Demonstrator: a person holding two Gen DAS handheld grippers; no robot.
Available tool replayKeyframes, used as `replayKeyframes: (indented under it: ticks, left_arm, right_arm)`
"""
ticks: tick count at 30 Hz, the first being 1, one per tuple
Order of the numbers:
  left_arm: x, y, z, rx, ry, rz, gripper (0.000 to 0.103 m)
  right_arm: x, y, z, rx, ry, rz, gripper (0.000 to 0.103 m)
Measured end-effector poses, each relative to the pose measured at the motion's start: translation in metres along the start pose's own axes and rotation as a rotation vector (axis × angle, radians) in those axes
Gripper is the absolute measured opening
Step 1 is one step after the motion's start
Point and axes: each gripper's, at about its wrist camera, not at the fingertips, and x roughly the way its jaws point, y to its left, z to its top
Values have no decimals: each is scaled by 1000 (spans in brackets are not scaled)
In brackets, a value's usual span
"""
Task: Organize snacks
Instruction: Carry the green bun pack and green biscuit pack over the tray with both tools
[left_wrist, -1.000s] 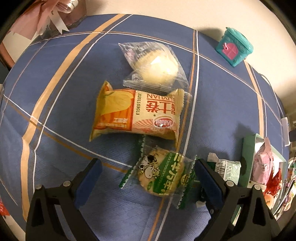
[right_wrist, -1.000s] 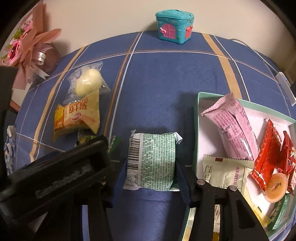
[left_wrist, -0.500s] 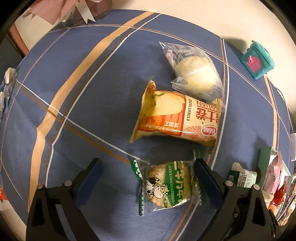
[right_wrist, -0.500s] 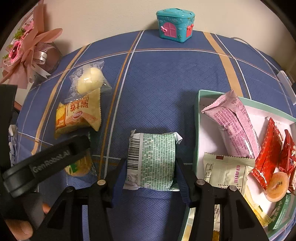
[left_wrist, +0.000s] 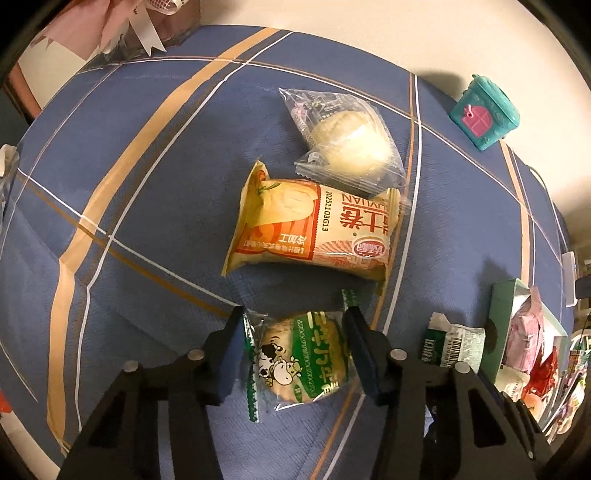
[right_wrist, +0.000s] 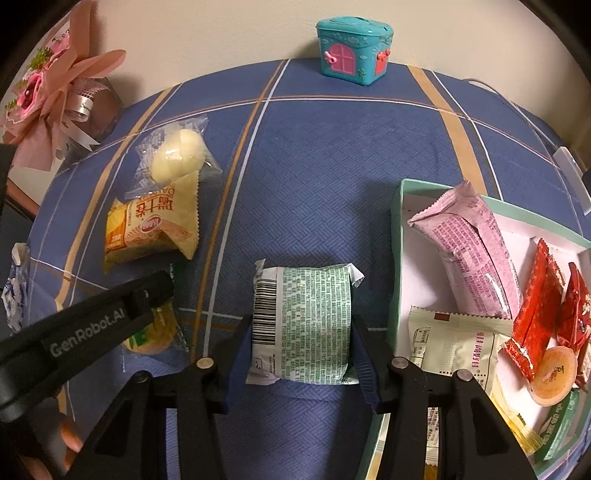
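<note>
Left wrist view
- My left tool (left_wrist: 293, 356): jaws closing around the cow-print cracker packet (left_wrist: 301, 360); the pads sit at the wrapper's two side edges, and I cannot tell whether they press yet.
- Where it lies: flat on the blue counter (left_wrist: 155, 206), just below the yellow roll packet (left_wrist: 314, 227); the clear-wrapped bun (left_wrist: 351, 142) overlaps that packet's far edge.
- Handling: light, I judge; crinkly slick film over a brittle disc, so I would squeeze only the disc's rim, gently.

Right wrist view
- My right tool (right_wrist: 301, 354): clamped on the green printed packet (right_wrist: 306, 325), pads against both long sides, the packet resting on the counter.
- Handling: soft and puffy, likely light; the mid-body grip looks sound, but the film may slip.
- Destination: the box (right_wrist: 397, 236) just beside it, already holding snacks.
</note>
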Motion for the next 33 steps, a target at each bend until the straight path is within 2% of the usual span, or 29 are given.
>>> replayKeyframes:
  ticks: [12, 19, 27, 30, 33]
  left_arm:
    - [-33, -8, -5, 5, -32, -21, 52]
    - [-59, 0, -9, 7, -67, -24, 52]
    - [-62, -3, -9, 16, -100, -29, 52]
    - [-73, -4, -13, 20, -115, -36, 52]
    - [-80, -5, -17, 25, -123, -39, 52]
  right_arm:
    - [-12, -5, 1, 3, -6, 19, 51]
    - [-34, -12, 0, 19, -33, 46, 51]
    - [-60, -16, -4, 24, -66, 76, 51]
    - [-73, -15, -5, 2, -96, 44, 51]
    - [-84, -17, -5, 3, -120, 48, 51]
